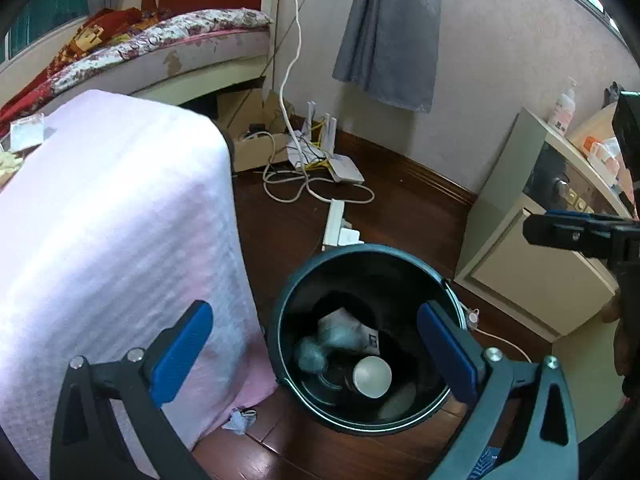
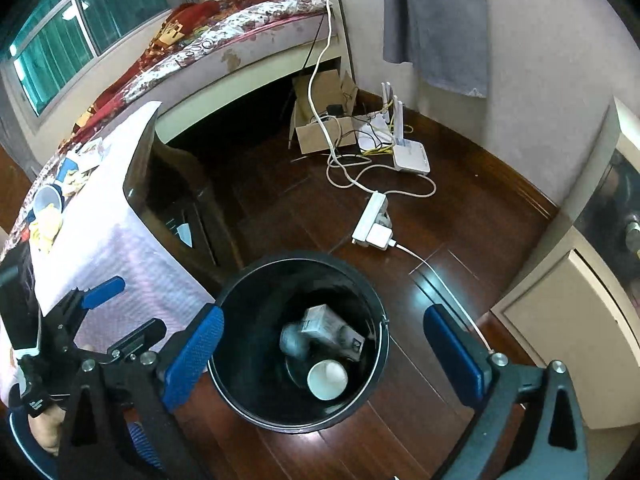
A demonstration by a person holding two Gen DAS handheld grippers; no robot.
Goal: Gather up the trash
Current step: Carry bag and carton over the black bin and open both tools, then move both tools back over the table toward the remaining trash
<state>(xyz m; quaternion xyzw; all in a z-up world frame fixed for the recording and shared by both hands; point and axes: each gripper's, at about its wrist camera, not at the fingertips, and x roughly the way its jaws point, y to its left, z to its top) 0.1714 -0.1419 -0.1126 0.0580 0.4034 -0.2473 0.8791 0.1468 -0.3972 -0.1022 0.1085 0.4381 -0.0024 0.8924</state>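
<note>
Black plastic trash bin (image 2: 298,344) sits on the dark wood floor (image 2: 460,216), right beside the table draped in a pale pink cloth (image 1: 120,216); inside it there's a white paper cup (image 2: 327,379) lying with its mouth facing up, a small grey-white carton (image 2: 332,330) tipped at an angle, and a blurry grey-green lump (image 1: 316,354) that I honestly can't identify; both grippers hang just above the bin, pointing down into it; the left gripper (image 1: 316,360) has its blue pads spread wide with nothing between them; same deal for the right gripper (image 2: 324,354), jaws wide apart and empty; there's also a little crumpled scrap (image 1: 240,420) on the floor at the foot of the cloth, just left of the bin.
</note>
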